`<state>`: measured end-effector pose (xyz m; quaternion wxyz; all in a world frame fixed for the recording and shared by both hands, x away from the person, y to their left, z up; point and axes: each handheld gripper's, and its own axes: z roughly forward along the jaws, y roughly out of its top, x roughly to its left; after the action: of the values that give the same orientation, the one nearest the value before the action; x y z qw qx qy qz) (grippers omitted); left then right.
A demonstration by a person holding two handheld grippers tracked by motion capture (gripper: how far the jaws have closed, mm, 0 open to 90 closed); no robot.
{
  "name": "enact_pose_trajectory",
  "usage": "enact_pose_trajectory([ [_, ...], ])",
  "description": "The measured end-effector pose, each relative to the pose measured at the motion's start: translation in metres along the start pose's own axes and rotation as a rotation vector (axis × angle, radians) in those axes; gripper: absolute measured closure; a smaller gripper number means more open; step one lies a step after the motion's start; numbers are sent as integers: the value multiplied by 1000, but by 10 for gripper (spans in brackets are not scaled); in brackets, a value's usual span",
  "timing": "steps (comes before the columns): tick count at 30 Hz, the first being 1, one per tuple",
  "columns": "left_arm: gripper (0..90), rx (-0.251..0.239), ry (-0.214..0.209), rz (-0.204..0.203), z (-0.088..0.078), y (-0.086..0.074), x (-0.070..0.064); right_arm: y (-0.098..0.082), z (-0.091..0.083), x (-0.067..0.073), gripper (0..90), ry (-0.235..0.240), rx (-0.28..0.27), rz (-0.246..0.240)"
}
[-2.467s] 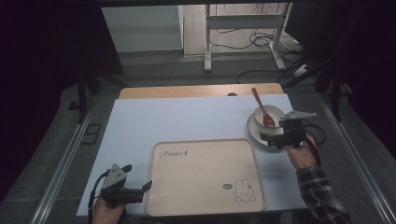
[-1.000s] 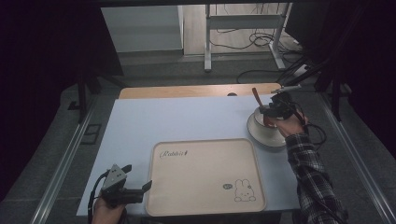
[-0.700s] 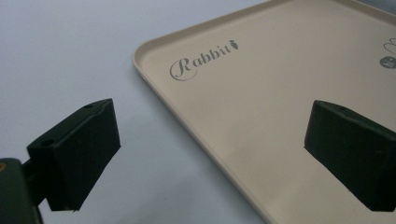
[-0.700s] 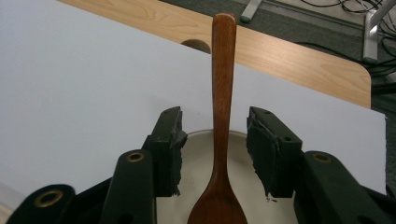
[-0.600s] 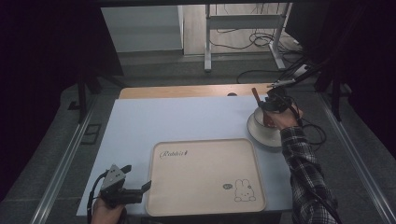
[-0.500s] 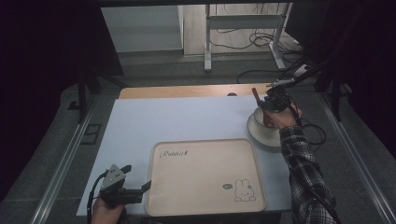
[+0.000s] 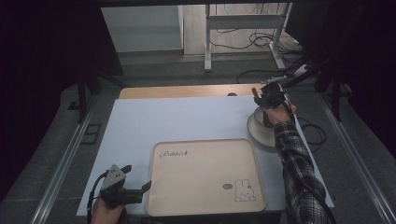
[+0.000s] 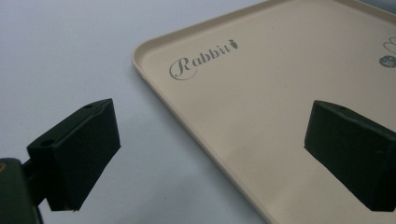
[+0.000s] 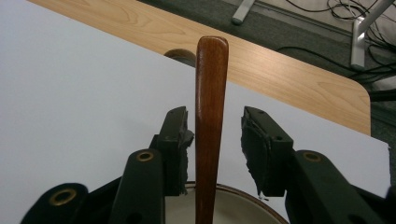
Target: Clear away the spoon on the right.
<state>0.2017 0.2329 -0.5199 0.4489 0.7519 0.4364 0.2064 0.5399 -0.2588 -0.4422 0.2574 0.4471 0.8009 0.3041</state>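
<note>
Wooden spoon handle point(image 9: 211, 126), dark and glossy, stands almost upright between the jaws of the right gripper point(image 9: 214, 144) in the right gripper view. A gap shows on each side of the handle, narrower on one side, so the jaws are apart and not yet clamped on it. The foot of the handle drops into a pale bowl point(image 9: 233, 205) with a thin brown rim, whose edge shows at the bottom of that view.

From the high view, the bowl point(image 7: 256, 122) sits on a saucer point(image 7: 259, 137) at about 2 o'clock on the white surface point(image 7: 177, 121), near its right edge. The right gripper point(image 7: 270, 99) hovers over it at the end of a plaid sleeve point(image 7: 299, 177).

As a judgement, the spoon should be light, stiff and hard, with a polished finish that may slip against the pads. The best hold looks to be on the straight shaft just above the bowl rim, where the jaws already bracket it, rather than near the rounded tip. The bowl and saucer look ceramic: heavier, breakable, and liable to shift or clink if the spoon is levered sideways, so a straight upward lift seems safest.

A beige tray point(image 7: 205, 175) printed with the word Rabbit and a small rabbit drawing lies at 6 o'clock, with nothing on it. The left gripper point(image 7: 125, 191) rests at about 7 o'clock, just beside the tray's near left corner. In the left gripper view its jaws stand wide apart, holding nothing, straddling the tray point(image 8: 280, 116) edge.
</note>
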Motion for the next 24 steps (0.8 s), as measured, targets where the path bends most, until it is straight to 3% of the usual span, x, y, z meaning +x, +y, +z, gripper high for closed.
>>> enact_pose_trajectory([
  [4,31,0,0,0,0,0,0,0,7,0,672,-6,21,0],
  [7,32,-1,0,0,0,0,0,-1,10,1,762,-9,35,-6],
  [11,31,-1,0,0,0,0,0,0,8,2,777,-8,43,0],
  [24,32,3,0,4,0,0,0,23,-25,0,780,28,23,16],
])
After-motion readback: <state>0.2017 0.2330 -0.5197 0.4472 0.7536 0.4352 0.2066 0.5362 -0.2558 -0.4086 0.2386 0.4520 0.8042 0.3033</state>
